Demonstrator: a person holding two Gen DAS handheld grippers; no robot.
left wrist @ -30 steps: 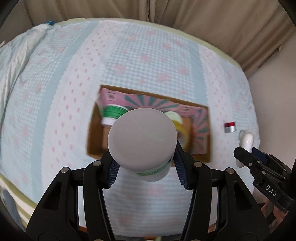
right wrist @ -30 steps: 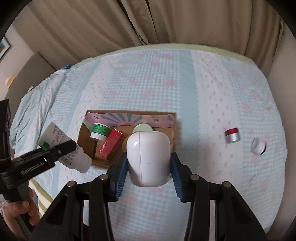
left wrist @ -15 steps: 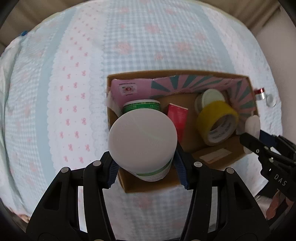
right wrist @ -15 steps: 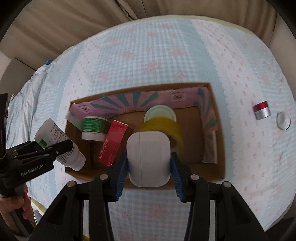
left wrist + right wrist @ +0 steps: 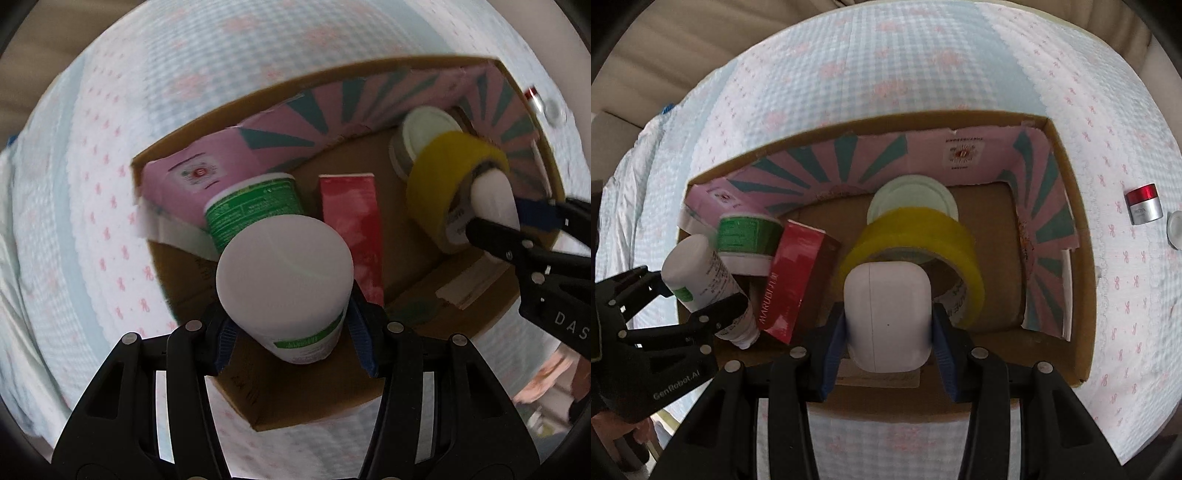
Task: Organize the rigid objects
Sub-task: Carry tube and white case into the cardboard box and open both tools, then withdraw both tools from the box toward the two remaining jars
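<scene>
Bottle [image 5: 284, 280] hides cardboard box [image 5: 517, 321] floor.

"GenRobot.AI" on left hand-held gripper [image 5: 701, 295]

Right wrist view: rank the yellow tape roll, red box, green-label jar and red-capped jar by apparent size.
1. Tape roll
2. Red box
3. Green-label jar, partly hidden
4. Red-capped jar, though farther from the camera, so its real size is unsure.
</scene>
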